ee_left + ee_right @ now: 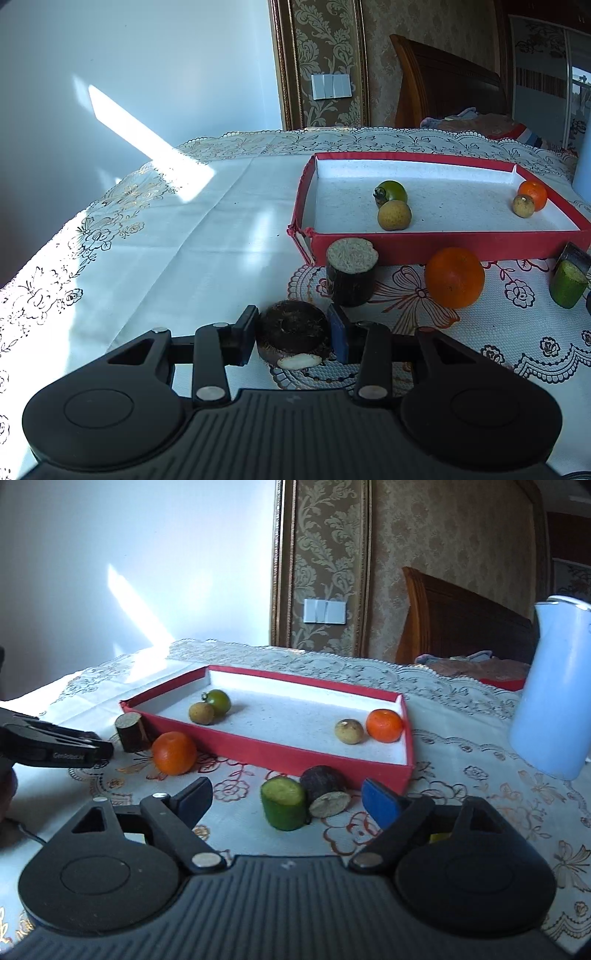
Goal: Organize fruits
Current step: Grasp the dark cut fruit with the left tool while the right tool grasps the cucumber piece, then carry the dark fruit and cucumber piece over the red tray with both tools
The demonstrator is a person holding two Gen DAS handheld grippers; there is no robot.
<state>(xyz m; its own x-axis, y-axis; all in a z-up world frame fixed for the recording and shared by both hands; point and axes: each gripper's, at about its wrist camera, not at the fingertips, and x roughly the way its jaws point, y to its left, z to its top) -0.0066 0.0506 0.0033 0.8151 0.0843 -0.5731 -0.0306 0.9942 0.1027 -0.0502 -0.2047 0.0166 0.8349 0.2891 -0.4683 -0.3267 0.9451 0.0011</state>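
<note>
A red tray [406, 253] [258, 751] holds a green fruit [393, 190], a tan fruit [394, 215], a small orange [533, 195] and a small brown fruit [523, 206]. My left gripper [293, 334] is shut on a dark brown round fruit piece [291, 332] low over the cloth. A dark cut stalk piece [351, 271] and a large orange [454, 277] [174, 753] lie in front of the tray. My right gripper [288, 797] is open, with a green cut piece [283, 803] and a dark fruit [323, 779] between its fingers.
A lace tablecloth [166, 240] covers the table. A light blue jug [554, 698] stands at the right beside the tray. A wooden headboard [443, 85] and a wall stand behind. My left gripper also shows in the right wrist view [55, 747] at the left.
</note>
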